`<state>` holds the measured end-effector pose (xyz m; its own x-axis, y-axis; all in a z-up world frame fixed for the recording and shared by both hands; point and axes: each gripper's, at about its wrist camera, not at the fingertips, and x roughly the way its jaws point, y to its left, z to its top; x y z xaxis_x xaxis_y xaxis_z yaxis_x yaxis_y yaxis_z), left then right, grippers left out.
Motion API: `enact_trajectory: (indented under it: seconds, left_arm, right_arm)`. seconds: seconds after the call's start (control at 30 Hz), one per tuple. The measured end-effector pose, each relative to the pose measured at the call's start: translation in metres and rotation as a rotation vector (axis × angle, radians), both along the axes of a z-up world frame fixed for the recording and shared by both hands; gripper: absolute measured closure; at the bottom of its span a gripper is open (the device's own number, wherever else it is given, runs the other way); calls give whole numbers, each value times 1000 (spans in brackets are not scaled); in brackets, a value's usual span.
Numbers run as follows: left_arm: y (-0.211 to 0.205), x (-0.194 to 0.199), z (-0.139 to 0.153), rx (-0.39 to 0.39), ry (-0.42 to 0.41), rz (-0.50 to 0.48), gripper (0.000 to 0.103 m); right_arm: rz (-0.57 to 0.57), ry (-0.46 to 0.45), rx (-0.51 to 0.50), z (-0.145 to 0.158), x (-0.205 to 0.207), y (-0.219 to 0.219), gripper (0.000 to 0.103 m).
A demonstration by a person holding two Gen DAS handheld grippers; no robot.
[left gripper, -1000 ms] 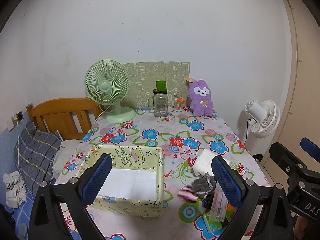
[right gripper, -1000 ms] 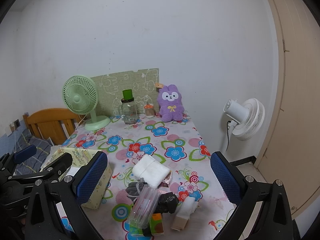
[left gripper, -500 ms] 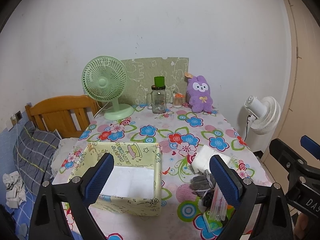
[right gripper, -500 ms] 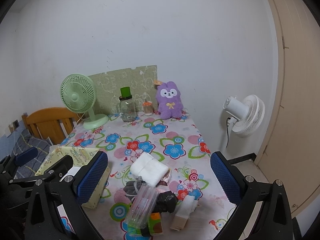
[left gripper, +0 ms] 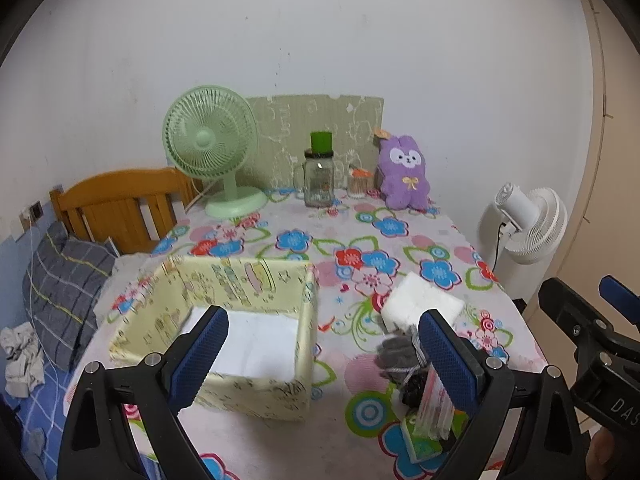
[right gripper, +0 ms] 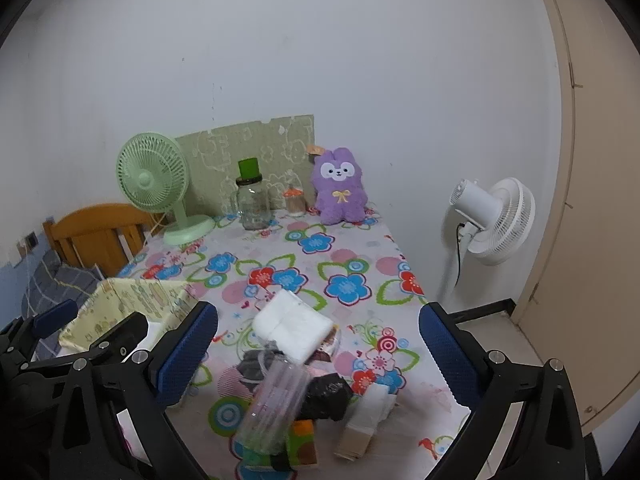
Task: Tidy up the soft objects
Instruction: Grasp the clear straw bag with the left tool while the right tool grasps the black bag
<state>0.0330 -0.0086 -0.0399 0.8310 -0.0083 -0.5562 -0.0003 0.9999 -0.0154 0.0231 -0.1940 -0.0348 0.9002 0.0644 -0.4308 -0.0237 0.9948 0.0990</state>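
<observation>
Both grippers hover above the near edge of the tabletop (right gripper: 352,264), and nothing has been picked up yet, so the task looks to be at its start. The left gripper (left gripper: 324,356) has its fingers spread wide and empty over the yellow box (left gripper: 240,312), which holds nothing that shows. The right gripper (right gripper: 318,348) is likewise wide and empty above the pile (right gripper: 304,384) just right of the box. In the pile a white towel (right gripper: 292,326) lies on top, with a grey cloth (left gripper: 396,354), a dark bundle (right gripper: 328,396) and a clear bottle (right gripper: 276,408) tangled below. The next move probably calls for lowering the right gripper onto the towel, closing on its folded edge, and carrying it left into the box.
</observation>
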Motion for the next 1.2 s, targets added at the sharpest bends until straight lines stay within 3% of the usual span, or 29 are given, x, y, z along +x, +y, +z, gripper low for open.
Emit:
enact_trajectory:
  seconds: [0.43,1.0,1.2]
  left_arm:
    - [-38,1,-37,17,70,-104,7]
    - [-75,17,-82,54,153,-200,8]
    - [-85,31,-96,58,212,-239,25]
  right_arm:
    - [-11,5,-46,-32,-6,-11,2]
    - [-33,109,-25,-84,16,-25,7]
    - [-27,154,-14,-98,31,-26,10]
